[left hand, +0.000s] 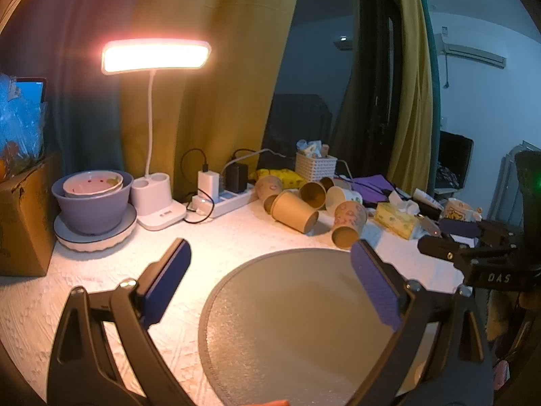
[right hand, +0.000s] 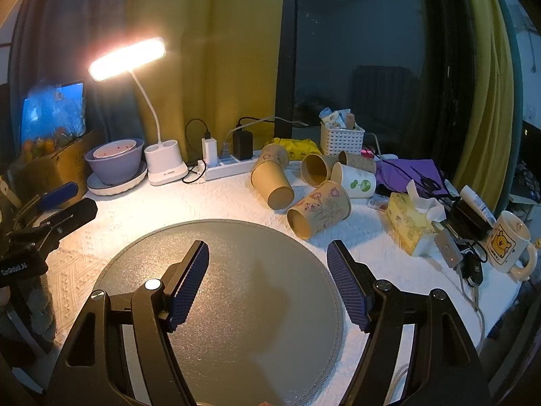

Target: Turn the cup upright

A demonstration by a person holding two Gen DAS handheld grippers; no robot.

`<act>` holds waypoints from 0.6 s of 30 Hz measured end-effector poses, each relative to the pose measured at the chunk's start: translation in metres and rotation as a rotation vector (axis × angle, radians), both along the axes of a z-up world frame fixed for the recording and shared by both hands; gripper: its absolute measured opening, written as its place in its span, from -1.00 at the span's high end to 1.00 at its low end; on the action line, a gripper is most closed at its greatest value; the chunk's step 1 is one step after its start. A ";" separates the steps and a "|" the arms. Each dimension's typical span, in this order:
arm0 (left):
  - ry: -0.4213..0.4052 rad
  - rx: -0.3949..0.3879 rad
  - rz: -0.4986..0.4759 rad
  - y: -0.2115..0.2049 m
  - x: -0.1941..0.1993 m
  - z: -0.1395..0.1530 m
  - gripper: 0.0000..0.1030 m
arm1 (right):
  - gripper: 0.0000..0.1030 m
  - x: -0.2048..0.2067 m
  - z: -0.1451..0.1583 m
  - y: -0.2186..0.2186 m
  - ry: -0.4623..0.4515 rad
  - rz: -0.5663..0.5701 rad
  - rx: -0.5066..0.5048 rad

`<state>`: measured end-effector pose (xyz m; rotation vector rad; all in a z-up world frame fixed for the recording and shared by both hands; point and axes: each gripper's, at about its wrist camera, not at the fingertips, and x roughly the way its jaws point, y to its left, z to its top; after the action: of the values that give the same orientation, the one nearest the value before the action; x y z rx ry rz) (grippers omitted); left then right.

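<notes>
Nothing's flipped yet: the cups [right hand: 319, 208] lie toppled beyond the mat [right hand: 236, 291], and I hold both grippers' jaws apart, empty, left gripper [left hand: 270, 264] and right gripper [right hand: 267, 264].

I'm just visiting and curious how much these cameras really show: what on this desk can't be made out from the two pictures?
- Left wrist view: a floral cup lies with its rim behind the left tool finger.
- Both views: the round mat has its near edge cut off by the frame and the tool arms.
- Right wrist view: the contents of the white basket are too small to identify.
- Both views: the lamp head is washed out by glare.
</notes>
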<state>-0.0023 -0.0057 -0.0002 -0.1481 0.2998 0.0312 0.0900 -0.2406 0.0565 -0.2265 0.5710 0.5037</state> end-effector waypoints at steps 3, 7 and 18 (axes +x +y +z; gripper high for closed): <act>0.000 0.000 -0.001 0.000 0.000 0.000 -0.87 | -0.47 0.001 0.000 -0.001 0.001 0.000 0.001; 0.000 0.000 -0.002 0.000 0.000 0.000 -0.87 | -0.47 0.001 -0.001 -0.002 0.001 -0.003 0.002; -0.001 0.000 -0.003 -0.001 0.000 0.000 -0.87 | -0.47 0.001 0.000 -0.003 0.000 -0.004 0.003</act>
<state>-0.0024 -0.0064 0.0000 -0.1475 0.2989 0.0287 0.0911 -0.2432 0.0561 -0.2225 0.5706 0.5009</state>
